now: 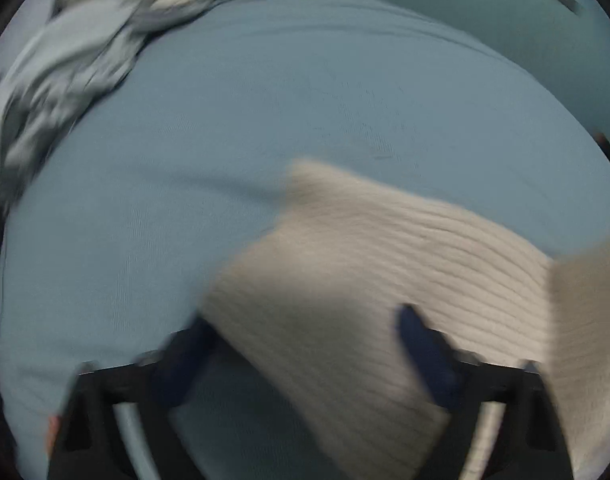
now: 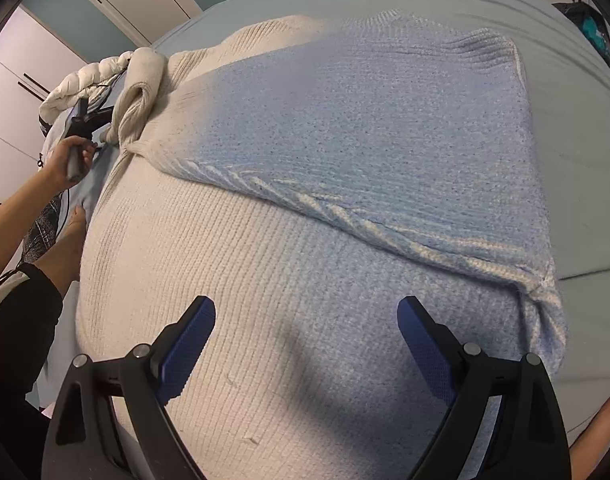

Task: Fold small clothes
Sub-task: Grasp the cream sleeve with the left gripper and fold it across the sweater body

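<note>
Right gripper gapes empty over our cream-and-blue ribbed knit sweater; left gripper likewise wide, empty. Bunched sleeve at ten o'clock risks lopsided fold.

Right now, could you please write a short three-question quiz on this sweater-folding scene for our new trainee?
1. True or false: the right gripper is shut on the sweater.
2. What covers the bed under the sweater? A) blue sheet B) wooden board C) striped towel
3. Fill in: in the left wrist view, the left gripper hangs open over the sweater's ____ part.

Key: 1 false, both fingers stand wide apart above the knit, gripping nothing. 2 A. 3 cream, the ribbed fabric lying on the sheet; the view is motion-blurred.
</note>
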`<state>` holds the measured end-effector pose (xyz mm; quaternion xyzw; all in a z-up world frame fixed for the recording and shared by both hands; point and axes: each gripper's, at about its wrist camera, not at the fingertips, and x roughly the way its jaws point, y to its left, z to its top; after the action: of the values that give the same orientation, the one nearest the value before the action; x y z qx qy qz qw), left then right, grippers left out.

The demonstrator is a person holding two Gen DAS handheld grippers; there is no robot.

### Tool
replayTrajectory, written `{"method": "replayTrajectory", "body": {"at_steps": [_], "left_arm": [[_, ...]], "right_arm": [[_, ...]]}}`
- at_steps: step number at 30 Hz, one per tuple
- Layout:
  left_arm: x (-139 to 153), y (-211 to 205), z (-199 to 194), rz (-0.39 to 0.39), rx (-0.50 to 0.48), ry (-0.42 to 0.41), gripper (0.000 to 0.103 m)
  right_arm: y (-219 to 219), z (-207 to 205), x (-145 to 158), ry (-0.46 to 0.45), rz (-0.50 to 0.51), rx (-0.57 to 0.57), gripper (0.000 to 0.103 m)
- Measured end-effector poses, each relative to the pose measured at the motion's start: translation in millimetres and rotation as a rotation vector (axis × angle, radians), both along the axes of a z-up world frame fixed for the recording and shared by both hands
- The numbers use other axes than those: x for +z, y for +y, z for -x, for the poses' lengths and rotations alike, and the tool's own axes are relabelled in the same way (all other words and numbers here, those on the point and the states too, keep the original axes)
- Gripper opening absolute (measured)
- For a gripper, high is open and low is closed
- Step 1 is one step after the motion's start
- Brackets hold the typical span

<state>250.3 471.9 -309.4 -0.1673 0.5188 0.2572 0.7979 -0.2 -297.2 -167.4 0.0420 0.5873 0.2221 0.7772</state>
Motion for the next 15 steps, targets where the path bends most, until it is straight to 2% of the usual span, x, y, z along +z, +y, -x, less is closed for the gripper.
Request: {"method": "replayTrajectory", "body": {"at_steps": [1,2,4,7,10,14,15], "left_arm": [[4.6,-7.3,-5.2,-0.004,-0.051,0.000,0.026],[10.9,-11.2,-10.7,0.005,-0.084,0.007,0.016],[27.9,0.3,-6.1,0.005,-0.072,0.021,0.012],[73.9,8.4,-14.7,0.028,-0.023,-0.046,0.011],[139.7,15.7,-12.8,-0.035,-0.005,-0.122,0.011],[229.5,41.4,-3.3,-0.111,0.108,-0.194,0.011],[256.6,48.7,-0.9,-0.168,0.129,-0.201,0.011]], "right_arm": [[-0.7,-1.6,0.0,0.002,-0.002,-0.005,0.091],[-1.6,-3.4,0.0,0.005,-0.006,-0.011,0.091],[-5.4,-5.6,1.9,0.008,-0.027,-0.026,0.091],[-10.3,-3.0,10.0,-0.012,-0.045,-0.030,0.091],[-17.6,0.7,21.1,-0.051,-0.044,-0.029,0.091],[-30.3,0.0,32.5,-0.080,-0.078,-0.063,0.091],[-31.8,-0.3,33.4,-0.084,-0.085,-0.071,0.091]]}}
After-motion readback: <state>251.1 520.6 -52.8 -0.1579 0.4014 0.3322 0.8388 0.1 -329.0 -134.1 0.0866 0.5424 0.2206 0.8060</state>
